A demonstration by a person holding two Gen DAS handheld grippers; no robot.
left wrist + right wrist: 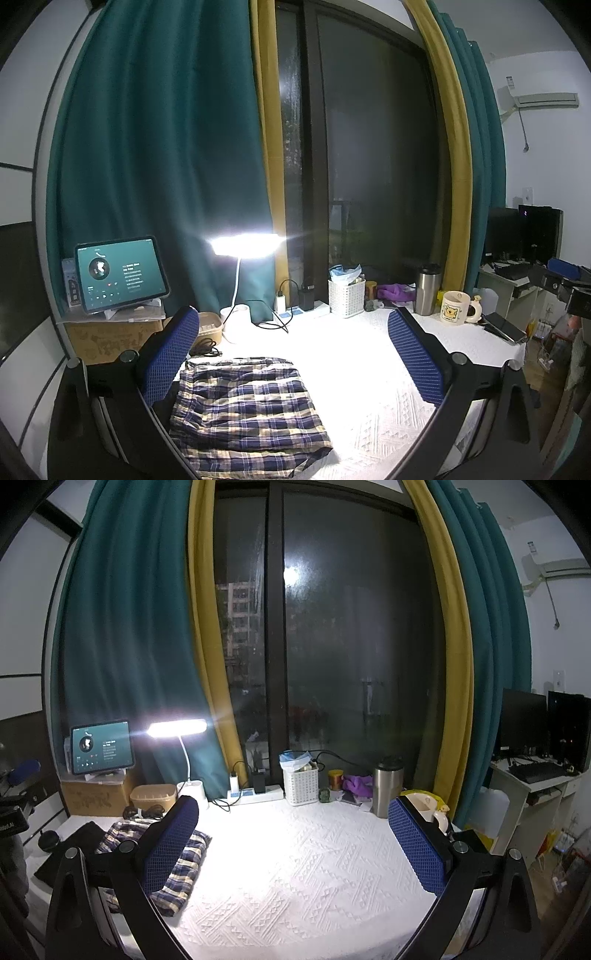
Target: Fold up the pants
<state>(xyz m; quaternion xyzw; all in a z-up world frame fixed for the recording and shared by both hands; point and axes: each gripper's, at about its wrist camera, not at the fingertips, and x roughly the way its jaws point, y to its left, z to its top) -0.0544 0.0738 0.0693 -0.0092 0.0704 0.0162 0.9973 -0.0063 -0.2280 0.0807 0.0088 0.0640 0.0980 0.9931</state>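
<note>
Apparently near done: plaid pants (247,410) lie folded in a compact stack on the white bench (369,398). My left gripper (295,354) and right gripper (295,845) hover, jaws apart, holding nothing.

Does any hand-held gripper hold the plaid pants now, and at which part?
Nothing is held. The left hand-held gripper and the right hand-held gripper are both open and empty. The plaid pants lie folded on the white tablecloth.
</note>
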